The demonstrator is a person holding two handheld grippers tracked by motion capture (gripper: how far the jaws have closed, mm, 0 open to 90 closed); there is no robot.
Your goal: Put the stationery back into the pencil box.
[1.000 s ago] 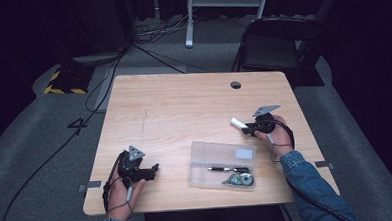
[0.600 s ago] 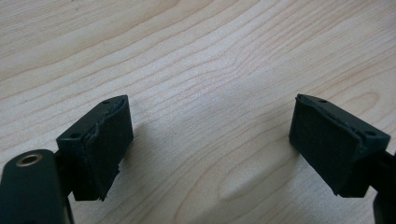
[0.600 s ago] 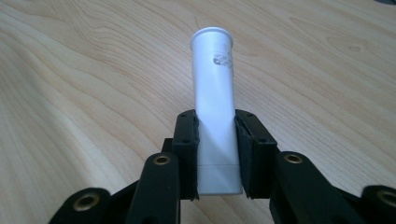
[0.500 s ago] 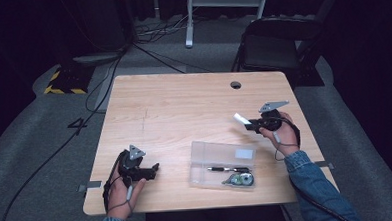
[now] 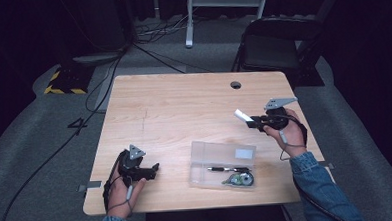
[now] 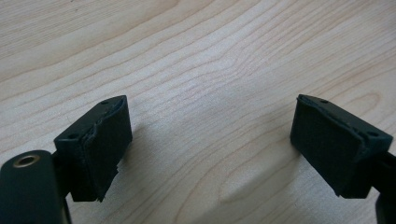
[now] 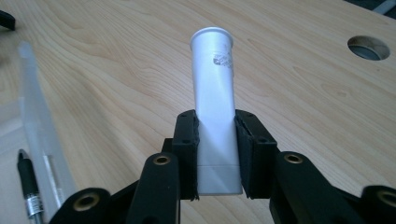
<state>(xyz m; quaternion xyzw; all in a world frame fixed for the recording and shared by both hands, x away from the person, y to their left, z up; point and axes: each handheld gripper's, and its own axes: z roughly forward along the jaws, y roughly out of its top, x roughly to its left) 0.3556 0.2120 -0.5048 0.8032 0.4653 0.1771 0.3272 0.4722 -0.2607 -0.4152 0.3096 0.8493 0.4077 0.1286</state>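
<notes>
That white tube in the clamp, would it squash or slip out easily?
The white tube keeps its round shape between the right gripper's pads, so it's probably fairly stiff. Its smooth skin could slide. Laid on the table, it would likely roll.

Right tongs (image 5: 253,120) grip a white tube (image 5: 244,116) above the table (image 5: 184,106), beyond the clear case (image 5: 223,157)

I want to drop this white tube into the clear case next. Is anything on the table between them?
Nothing visible. The right gripper holds the white tube above bare table; the clear case lies open-topped just nearer the person.
</notes>
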